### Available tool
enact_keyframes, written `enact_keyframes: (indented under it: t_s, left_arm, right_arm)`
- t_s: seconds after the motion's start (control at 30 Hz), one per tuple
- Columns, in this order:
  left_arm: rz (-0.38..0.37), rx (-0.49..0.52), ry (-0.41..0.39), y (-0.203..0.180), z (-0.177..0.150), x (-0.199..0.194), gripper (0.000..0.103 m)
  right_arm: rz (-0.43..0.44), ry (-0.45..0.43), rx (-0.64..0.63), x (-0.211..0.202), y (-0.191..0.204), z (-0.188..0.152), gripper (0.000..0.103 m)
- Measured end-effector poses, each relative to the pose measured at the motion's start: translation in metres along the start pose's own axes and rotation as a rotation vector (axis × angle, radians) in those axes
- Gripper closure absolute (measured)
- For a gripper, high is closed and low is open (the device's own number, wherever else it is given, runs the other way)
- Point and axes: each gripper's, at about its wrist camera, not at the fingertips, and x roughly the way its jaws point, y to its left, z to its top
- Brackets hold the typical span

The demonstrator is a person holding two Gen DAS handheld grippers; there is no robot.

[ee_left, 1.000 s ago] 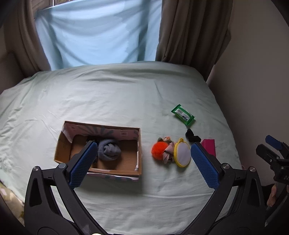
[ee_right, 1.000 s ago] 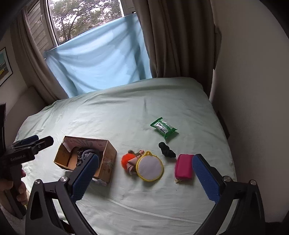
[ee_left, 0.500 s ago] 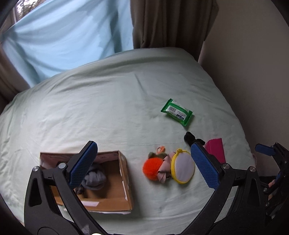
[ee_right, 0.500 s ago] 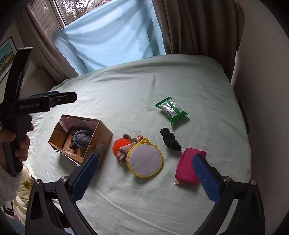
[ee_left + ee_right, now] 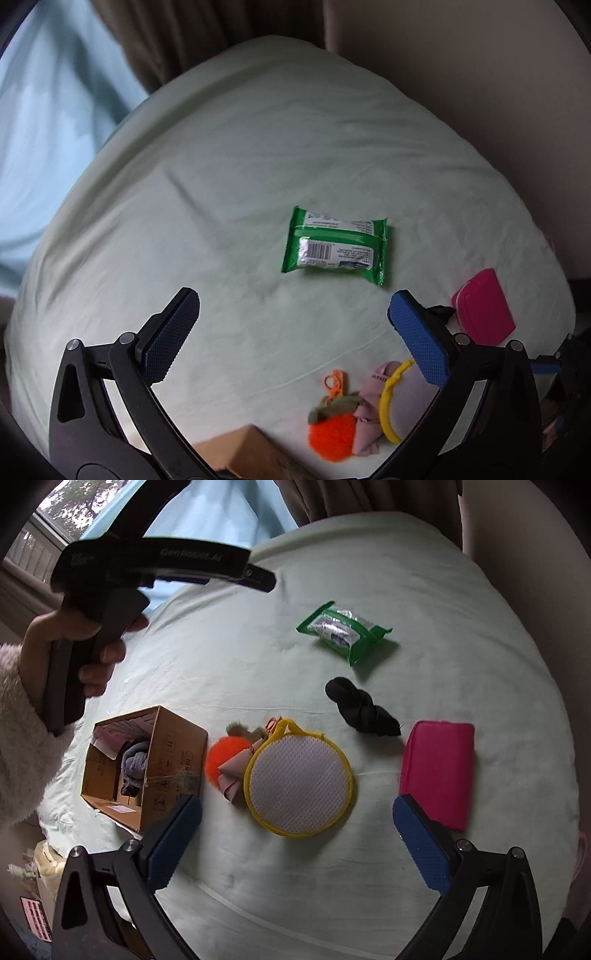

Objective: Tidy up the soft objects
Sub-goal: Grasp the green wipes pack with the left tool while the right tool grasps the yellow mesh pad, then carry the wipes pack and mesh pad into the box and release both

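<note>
- Now both claws stand wide open and hold nothing: the left gripper (image 5: 293,332) hangs above the bed (image 5: 229,155), aimed near the green wipes packet (image 5: 336,245), and the right gripper (image 5: 297,843) hovers over the round mesh pouch (image 5: 298,782).
- On the sheet, the soft things lie toward the bed's right edge: orange pom-pom (image 5: 221,757), pink fabric piece (image 5: 232,777), black sock (image 5: 360,707), magenta pouch (image 5: 437,771).
- At the near left corner of the bed stands the cardboard box (image 5: 147,764), open, with a grey rolled cloth (image 5: 135,762) already inside.
- I judge all of them light and limp; none looks fragile.
- The packet seems slippery film, so better to pinch it across the short width, near the middle.
- The mesh pouch is flat; its yellow rim or loop gives the surest hold.
- The sock should be taken at its knot.
</note>
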Motion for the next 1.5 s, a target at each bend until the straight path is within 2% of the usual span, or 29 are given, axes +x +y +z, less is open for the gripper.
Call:
enact_keyframes:
  t_s: [0.1,0.23,0.33,0.43,0.63,0.7,0.73,0.8,0.83,0.87,1.0,1.13,1.17,1.27,1.43,1.5]
  left_arm:
    - [-0.024,0.242,0.023,-0.023,0.012,0.035,0.000]
    - [-0.036,0.557,0.025,-0.049,0.014,0.072,0.000]
    - [-0.049,0.726,0.024,-0.059,0.013,0.095,0.000]
    - [-0.053,0.825,0.034,-0.063,0.011,0.119,0.000]
    - [-0.069,0.853,0.058,-0.064,0.020,0.158,0.002]
    - [-0.080,0.867,0.065,-0.067,0.021,0.167,0.003]
    - [-0.087,0.873,0.064,-0.069,0.022,0.169,0.006]
    - [-0.112,0.877,0.053,-0.073,0.024,0.170,0.018]
    - [-0.131,0.875,0.059,-0.073,0.025,0.170,0.028]
    - [-0.151,0.874,0.068,-0.075,0.025,0.170,0.032]
    - [-0.153,0.893,0.056,-0.077,0.018,0.167,0.041]
    - [-0.168,0.839,0.066,-0.075,0.020,0.168,0.049]
    - [-0.168,0.833,0.067,-0.076,0.019,0.168,0.054]
    - [-0.163,0.831,0.067,-0.077,0.016,0.165,0.062]
    - [-0.164,0.804,0.071,-0.075,0.011,0.151,0.067]
    - [-0.156,0.795,0.066,-0.075,0.011,0.146,0.068]
  right_arm:
    - [0.014,0.015,0.009,0.020,-0.002,0.000,0.000]
    - [0.028,0.019,-0.064,0.042,-0.006,0.005,0.000]
    - [0.054,0.031,-0.127,0.060,-0.011,0.007,0.000]
    - [0.081,0.046,-0.170,0.076,-0.013,0.009,0.000]
    - [0.105,0.058,-0.170,0.096,-0.013,0.007,0.001]
    - [0.114,0.072,-0.162,0.102,-0.014,0.006,0.008]
    - [0.110,0.075,-0.163,0.103,-0.013,0.005,0.008]
    - [0.109,0.069,-0.170,0.104,-0.012,0.005,0.011]
    - [0.109,0.067,-0.172,0.104,-0.012,0.005,0.013]
    - [0.115,0.071,-0.170,0.104,-0.012,0.005,0.017]
    - [0.113,0.089,-0.177,0.107,-0.013,0.004,0.027]
    - [0.105,0.093,-0.204,0.112,-0.009,0.002,0.034]
    - [0.103,0.095,-0.208,0.114,-0.007,0.002,0.037]
    - [0.098,0.091,-0.209,0.113,-0.007,0.001,0.047]
    - [0.108,0.087,-0.175,0.104,-0.010,0.002,0.065]
    - [0.114,0.091,-0.165,0.101,-0.012,0.001,0.077]
